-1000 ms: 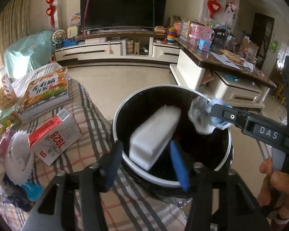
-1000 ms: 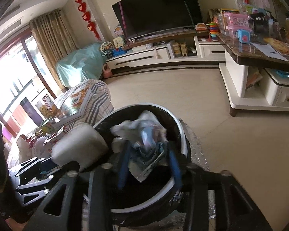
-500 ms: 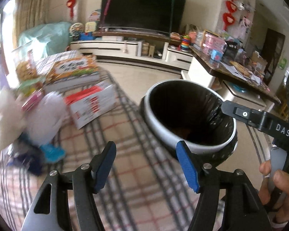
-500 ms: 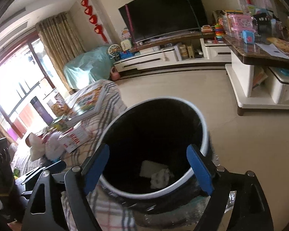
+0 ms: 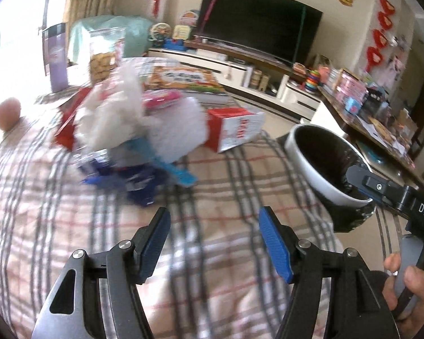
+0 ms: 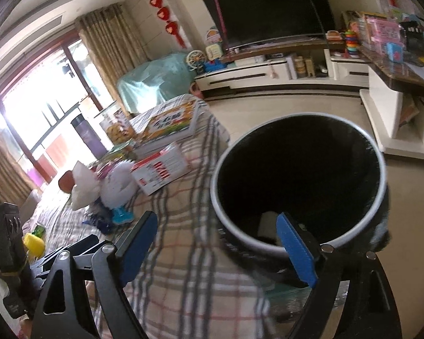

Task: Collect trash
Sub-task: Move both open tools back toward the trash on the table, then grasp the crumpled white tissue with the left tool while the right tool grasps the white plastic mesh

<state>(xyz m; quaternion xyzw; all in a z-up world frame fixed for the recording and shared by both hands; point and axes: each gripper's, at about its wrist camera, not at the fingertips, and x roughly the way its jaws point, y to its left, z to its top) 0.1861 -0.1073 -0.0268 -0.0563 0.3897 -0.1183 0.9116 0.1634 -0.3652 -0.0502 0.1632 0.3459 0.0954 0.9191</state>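
Trash pile of white fluff and wrappers lies on plaid cloth left of bin, so left gripper, empty and released, faces it; right gripper has just been opening, nothing between its jaws, near the bin rim.

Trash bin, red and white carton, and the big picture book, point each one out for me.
trash bin (image 6: 377,197), right wrist view, on its white rim.
red and white carton (image 6: 166,165), right wrist view, on its top face.
picture book (image 6: 171,120), right wrist view, on its cover.
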